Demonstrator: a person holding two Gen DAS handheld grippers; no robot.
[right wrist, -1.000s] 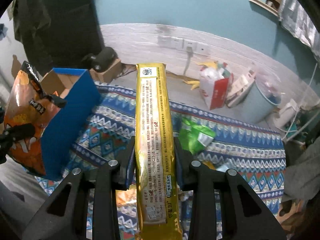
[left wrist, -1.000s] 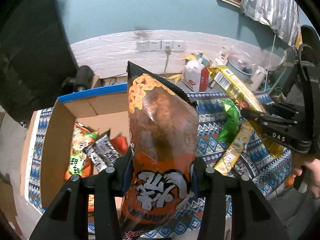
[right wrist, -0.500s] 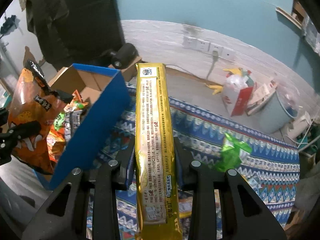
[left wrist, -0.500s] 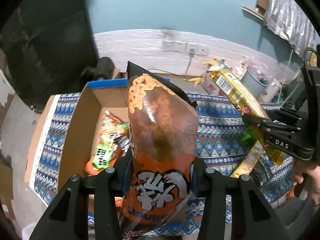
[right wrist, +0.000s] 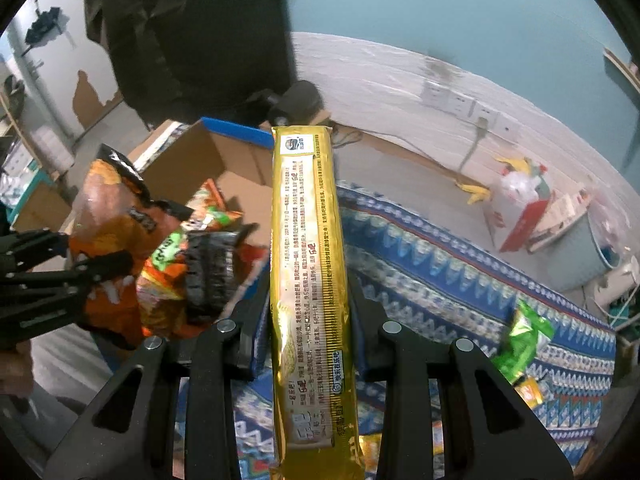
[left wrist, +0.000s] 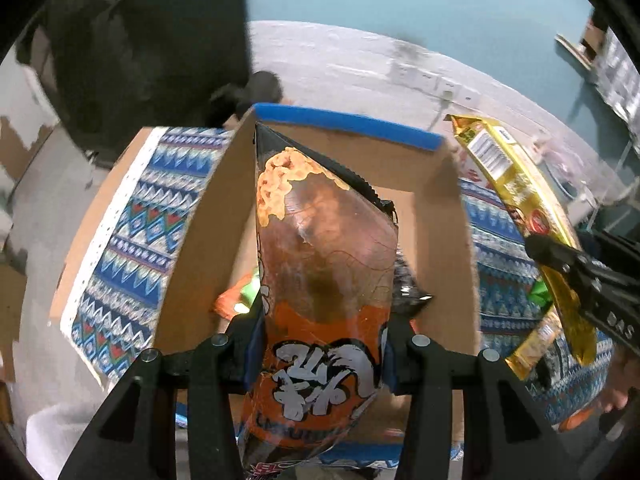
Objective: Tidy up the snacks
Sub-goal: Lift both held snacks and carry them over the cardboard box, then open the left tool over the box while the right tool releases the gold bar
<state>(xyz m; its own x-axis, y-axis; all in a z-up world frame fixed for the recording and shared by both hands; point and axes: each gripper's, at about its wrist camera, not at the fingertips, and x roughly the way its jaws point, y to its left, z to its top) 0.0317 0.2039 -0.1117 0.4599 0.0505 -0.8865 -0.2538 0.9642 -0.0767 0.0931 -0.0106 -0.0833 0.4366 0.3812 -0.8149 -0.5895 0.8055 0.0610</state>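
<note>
Your left gripper (left wrist: 320,354) jaws clamp the orange crinkly snack bag (left wrist: 324,280) above the open cardboard box (left wrist: 444,240); your right gripper (right wrist: 308,332) jaws hold the long golden biscuit pack (right wrist: 310,280), ready for dropping.

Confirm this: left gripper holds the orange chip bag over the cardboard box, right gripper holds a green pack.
Not quite. The right gripper holds a long gold pack, not green, as the right wrist view shows. The left gripper does hold the orange chip bag over the cardboard box.

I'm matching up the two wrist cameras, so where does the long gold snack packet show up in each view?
Left wrist: gold snack packet at right edge, clamped in the right gripper.
Right wrist: gold snack packet dead centre, upright between the fingers.
Shared landmark: blue-edged cardboard box.
</note>
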